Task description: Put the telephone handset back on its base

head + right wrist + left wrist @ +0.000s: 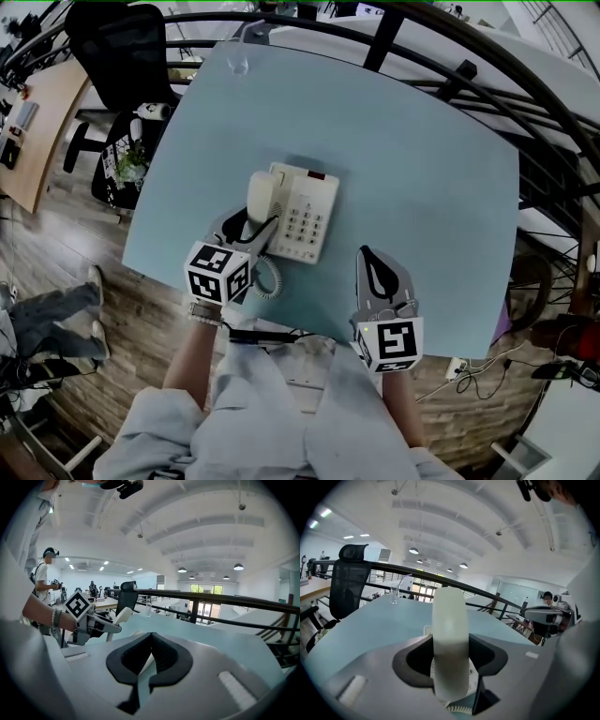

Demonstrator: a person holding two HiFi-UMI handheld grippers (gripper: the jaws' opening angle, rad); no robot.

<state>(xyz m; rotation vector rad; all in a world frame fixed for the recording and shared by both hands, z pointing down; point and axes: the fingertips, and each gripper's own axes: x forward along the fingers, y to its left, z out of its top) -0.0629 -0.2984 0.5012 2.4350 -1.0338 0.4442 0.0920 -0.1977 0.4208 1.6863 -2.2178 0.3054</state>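
My left forearm reaches forward and my left hand-held gripper (246, 228) pinches the handset (260, 195), which sits at the left side of the base (305, 214) on the counter (403, 159). My right hand-held gripper (367, 253) points forward, just right of the base, with its jaws pressed together on nothing.

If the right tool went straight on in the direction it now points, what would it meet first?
Probably nothing soon: ahead of the right tool lies only bare table. The telephone base sits just to its left, so it might pass close by; depth is hard to judge.
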